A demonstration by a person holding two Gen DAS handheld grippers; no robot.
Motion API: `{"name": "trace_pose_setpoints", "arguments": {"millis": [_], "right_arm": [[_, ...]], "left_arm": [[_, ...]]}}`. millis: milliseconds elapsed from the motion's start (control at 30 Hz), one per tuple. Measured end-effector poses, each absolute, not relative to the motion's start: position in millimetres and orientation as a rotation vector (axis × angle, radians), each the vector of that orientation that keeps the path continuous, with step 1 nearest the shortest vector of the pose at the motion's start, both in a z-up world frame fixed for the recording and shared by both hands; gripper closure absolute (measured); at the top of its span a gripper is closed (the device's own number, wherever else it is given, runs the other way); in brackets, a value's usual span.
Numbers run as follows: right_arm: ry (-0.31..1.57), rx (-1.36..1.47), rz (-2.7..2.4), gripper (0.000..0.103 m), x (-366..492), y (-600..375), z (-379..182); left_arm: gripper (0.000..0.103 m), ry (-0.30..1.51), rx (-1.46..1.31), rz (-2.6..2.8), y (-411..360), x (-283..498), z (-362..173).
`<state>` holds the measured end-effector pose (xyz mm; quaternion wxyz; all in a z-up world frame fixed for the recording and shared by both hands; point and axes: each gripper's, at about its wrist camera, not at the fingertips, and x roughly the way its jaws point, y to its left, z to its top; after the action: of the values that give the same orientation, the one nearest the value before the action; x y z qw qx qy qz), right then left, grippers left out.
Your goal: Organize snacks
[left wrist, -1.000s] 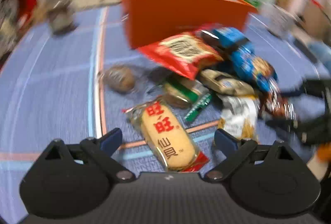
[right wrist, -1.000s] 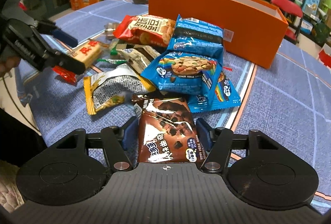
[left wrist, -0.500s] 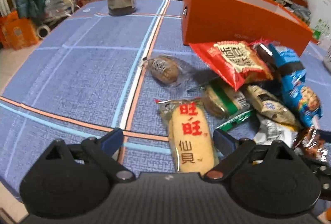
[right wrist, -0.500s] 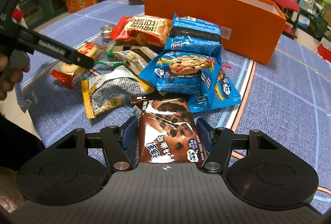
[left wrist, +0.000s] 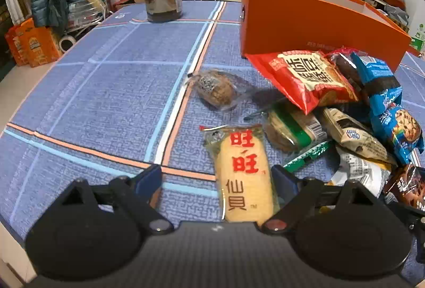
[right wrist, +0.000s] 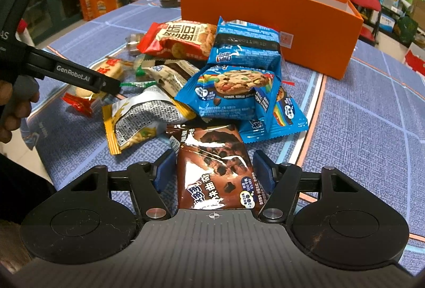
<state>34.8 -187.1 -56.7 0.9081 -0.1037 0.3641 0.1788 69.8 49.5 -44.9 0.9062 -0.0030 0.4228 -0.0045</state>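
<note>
The left gripper (left wrist: 216,179) is spread wide around a rice cracker (left wrist: 243,176) printed 旺旺 仙贝, lying nearest of the pile before the orange box (left wrist: 313,25). The right gripper (right wrist: 213,171) brackets a brown cookie pack (right wrist: 215,171), its pads at the pack's edges; whether they pinch it, I cannot tell. Only the right view shows "GenRobot.AI" on the other tool, a blue "Chips Ahoy" pack (right wrist: 245,49) near the box, and the box's white inner wall; its contents are hidden.

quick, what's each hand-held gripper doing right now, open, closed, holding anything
Left hand-held gripper: open, straddling the rice cracker pack, not gripping.
Right hand-held gripper: open around the brown cookie pack.
</note>
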Motion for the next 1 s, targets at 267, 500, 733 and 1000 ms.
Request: {"name": "trace_pose_setpoints", "arguments": {"millis": [267,500,733,1000], "right_arm": [[0.756,-0.215,0.375,0.051,34.4,-188.0,-56.6],[0.758,-0.21,0.369,0.059,33.9,-189.3,-55.7],[0.763,-0.207,0.37,0.062,34.6,-189.2,-55.1],[0.764,-0.207,0.366,0.06,35.5,-187.7,-55.4]], "left_arm": [[0.021,0.854,-0.036,-0.019,53.9,65.6,-43.8],[0.029,0.844,-0.034,-0.047,51.1,61.8,-42.7],[0.025,0.836,-0.011,-0.053,45.2,61.8,-44.3],[0.023,0.822,0.0,-0.067,45.8,61.1,-46.5]]}}
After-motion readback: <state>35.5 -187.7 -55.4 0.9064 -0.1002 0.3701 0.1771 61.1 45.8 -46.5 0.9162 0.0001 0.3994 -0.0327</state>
